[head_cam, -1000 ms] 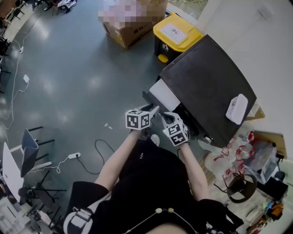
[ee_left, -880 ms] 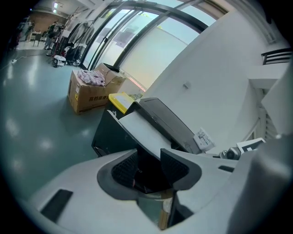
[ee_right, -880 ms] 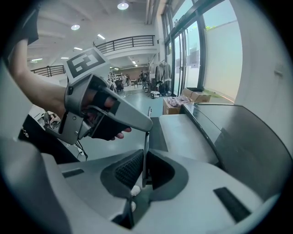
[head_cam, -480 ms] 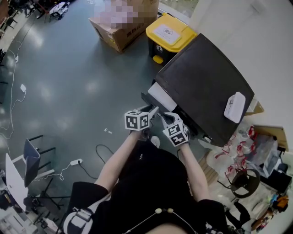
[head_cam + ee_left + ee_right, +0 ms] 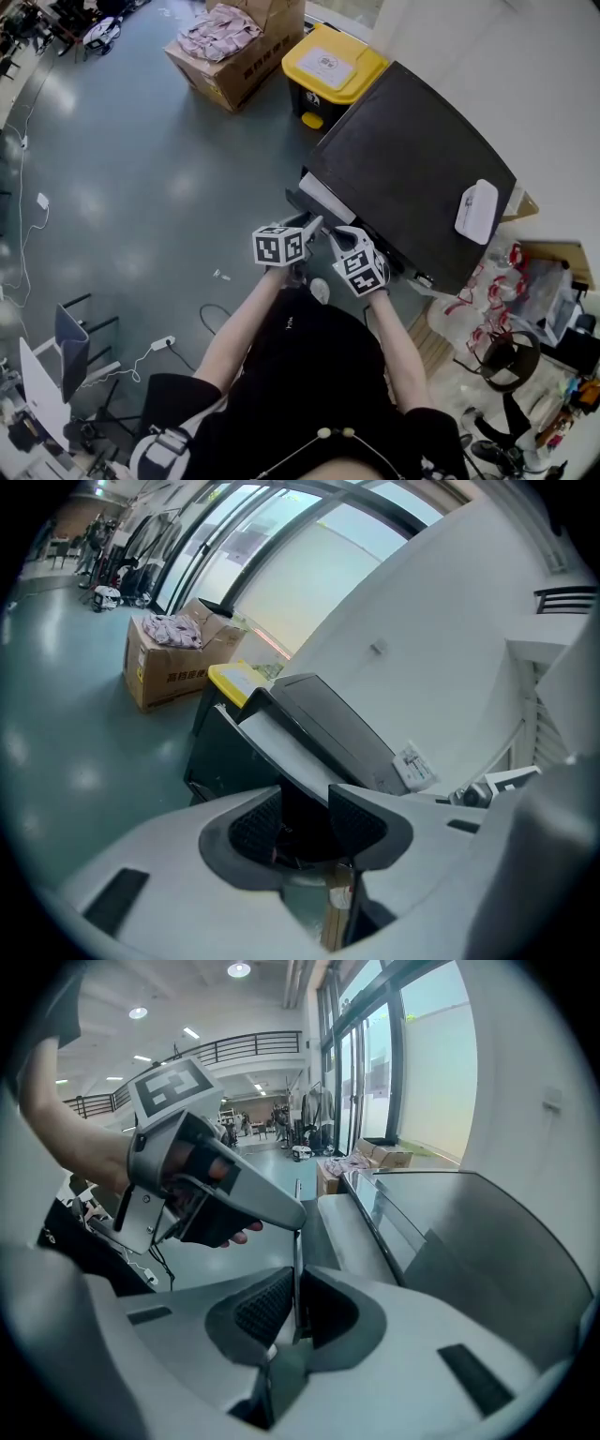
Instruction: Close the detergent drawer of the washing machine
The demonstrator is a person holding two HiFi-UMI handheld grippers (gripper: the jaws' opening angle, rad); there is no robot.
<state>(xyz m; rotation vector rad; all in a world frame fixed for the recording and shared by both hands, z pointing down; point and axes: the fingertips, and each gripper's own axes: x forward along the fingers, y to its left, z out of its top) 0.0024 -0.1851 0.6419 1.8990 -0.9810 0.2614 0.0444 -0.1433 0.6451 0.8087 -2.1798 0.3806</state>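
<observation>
The washing machine (image 5: 412, 169) has a dark top and stands at the right of the head view. Its detergent drawer (image 5: 323, 195) sticks out toward me, white inside with a dark front. Both grippers are at that front end. My left gripper (image 5: 314, 225) has its jaws fairly wide, and the drawer's dark end (image 5: 281, 738) fills the gap between the pads. My right gripper (image 5: 298, 1312) is shut narrowly on the thin front panel (image 5: 297, 1241), which it sees edge-on. The left gripper (image 5: 286, 1213) touches the top of that panel.
A white flat object (image 5: 475, 211) lies on the machine top. A yellow-lidded bin (image 5: 333, 66) and a cardboard box of clothes (image 5: 234, 47) stand beyond the machine. Bags and clutter (image 5: 506, 309) fill the right side. A cable (image 5: 187, 328) and chairs are on the floor at the left.
Both grippers have crept toward the machine and less of the drawer's white inside shows. The head view has swung, so the box and bin sit lower in the picture.
</observation>
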